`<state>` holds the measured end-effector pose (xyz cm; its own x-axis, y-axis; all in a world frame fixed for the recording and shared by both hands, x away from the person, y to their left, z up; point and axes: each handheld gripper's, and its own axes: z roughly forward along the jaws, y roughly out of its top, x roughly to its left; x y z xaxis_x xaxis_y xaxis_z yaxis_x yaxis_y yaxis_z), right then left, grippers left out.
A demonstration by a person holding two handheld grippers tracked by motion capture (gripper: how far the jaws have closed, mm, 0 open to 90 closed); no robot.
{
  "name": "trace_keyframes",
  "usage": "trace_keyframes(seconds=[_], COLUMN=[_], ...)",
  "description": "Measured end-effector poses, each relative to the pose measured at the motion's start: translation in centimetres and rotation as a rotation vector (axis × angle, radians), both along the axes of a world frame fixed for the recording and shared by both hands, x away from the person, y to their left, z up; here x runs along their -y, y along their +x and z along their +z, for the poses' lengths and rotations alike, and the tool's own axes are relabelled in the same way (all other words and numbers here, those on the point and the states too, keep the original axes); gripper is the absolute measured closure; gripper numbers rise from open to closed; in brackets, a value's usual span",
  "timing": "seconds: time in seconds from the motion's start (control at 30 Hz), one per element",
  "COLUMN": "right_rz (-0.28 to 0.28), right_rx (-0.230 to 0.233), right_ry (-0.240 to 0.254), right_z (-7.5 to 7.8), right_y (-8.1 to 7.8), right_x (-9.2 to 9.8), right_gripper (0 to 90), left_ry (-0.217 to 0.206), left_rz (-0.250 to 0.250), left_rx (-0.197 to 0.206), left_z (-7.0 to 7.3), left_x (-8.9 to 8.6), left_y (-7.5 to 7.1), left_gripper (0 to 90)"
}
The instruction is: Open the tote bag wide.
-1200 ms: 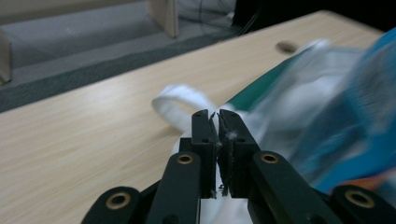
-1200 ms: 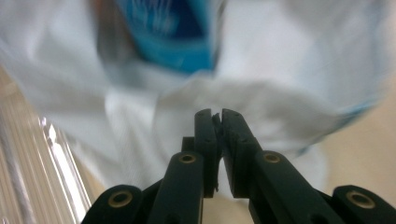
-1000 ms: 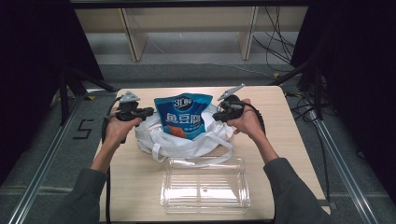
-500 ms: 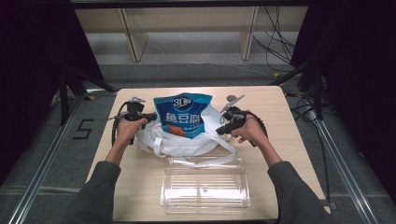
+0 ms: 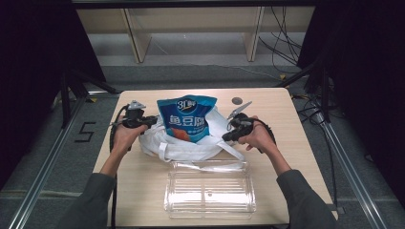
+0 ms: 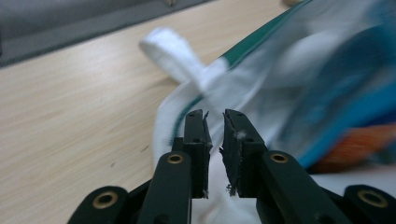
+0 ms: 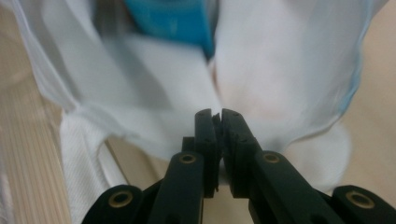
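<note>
Looking down from the high view, the white bag is lying across the middle of the table, its long axis running side to side, with the blue packet standing out of its mouth and leaning toward the far edge. The left gripper is sitting at the bag's left end and the right gripper at its right end, so each hand is flanking the packet and neither is clearly nearer. A clear box is lying on the near side, just beside the bag and apart from both grippers.

In the left gripper view, the left gripper is pointing into the bag's rim, where a green-edged hem and a looped handle are lying just ahead. Its jaws are standing a narrow gap apart, and white fabric is showing in that gap, though I cannot tell whether they are pinching it. The packet is blurring past on the right.

In the right gripper view, the right gripper is facing the bag's fabric, jaws all but together. Whether cloth is caught between them is unclear. The packet is lying straight ahead, beyond the fold.
</note>
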<state>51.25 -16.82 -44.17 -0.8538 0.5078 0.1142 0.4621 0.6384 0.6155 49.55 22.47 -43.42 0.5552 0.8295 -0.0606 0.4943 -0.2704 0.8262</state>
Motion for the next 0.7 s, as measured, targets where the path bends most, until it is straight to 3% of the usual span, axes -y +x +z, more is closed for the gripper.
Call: trace_keyframes(seconds=[0.03, 0.1, 0.17, 0.2, 0.27, 0.33, 0.37, 0.4, 0.43, 0.5, 0.57, 0.6, 0.7], right_rz=[-0.059, -0.098, -0.140, -0.156, -0.191, -0.229, -0.246, -0.262, -0.270, -0.271, -0.249, -0.249, -0.239], right_rx=[0.001, 0.047, 0.065, 0.058, 0.061, 0.067, 0.034, 0.039, 0.024, 0.013, 0.008, 0.008, 0.031], right_ry=[0.029, 0.055, 0.041, 0.036, 0.006, -0.052, -0.067, -0.068, -0.060, -0.102, -0.146, -0.146, -0.122], right_z=[0.8, 1.6, 1.9, 1.7, 0.9, -0.5, -0.8, -1.3, -1.8, -2.2, -2.2, -2.2, -0.9], right_y=[-0.1, 0.4, 1.0, 1.5, 2.4, 3.5, 3.7, 4.1, 4.2, 4.4, 4.2, 4.2, 3.5], right_x=[0.0, 0.0, -0.3, -0.7, -0.9, -0.9, -0.9, -0.9, -1.0, -1.3, -2.0, -2.0, -2.2], right_gripper=[86.0, 86.4, 86.5, 86.7, 87.4, 89.2, 89.6, 89.9, 90.0, 89.9, 88.0, 88.0, 85.0], left_ry=[-0.004, -0.021, -0.014, -0.003, 0.070, 0.115, 0.116, 0.125, 0.147, 0.191, 0.196, 0.188, 0.166], left_rz=[-0.021, -0.077, -0.147, -0.173, -0.230, -0.248, -0.243, -0.244, -0.255, -0.264, -0.262, -0.260, -0.248], left_rx=[0.008, 0.007, -0.009, -0.015, -0.048, -0.053, -0.072, -0.077, -0.082, -0.098, -0.117, -0.125, -0.097], left_z=[0.3, 0.6, 0.2, -0.2, -1.4, -2.5, -2.9, -3.4, -3.9, -4.8, -5.6, -5.8, -5.0], left_x=[0.0, 0.4, 1.1, 1.3, 1.5, 1.6, 1.7, 1.8, 1.9, 2.2, 2.2, 2.2, 2.3], left_y=[-0.6, -2.3, -3.9, -4.5, -5.4, -5.8, -6.0, -6.1, -6.2, -6.1, -5.8, -5.7, -5.9], left_gripper=[78.8, 78.8, 78.4, 78.5, 79.2, 80.1, 80.7, 81.8, 82.7, 83.3, 84.4, 84.4, 81.7])
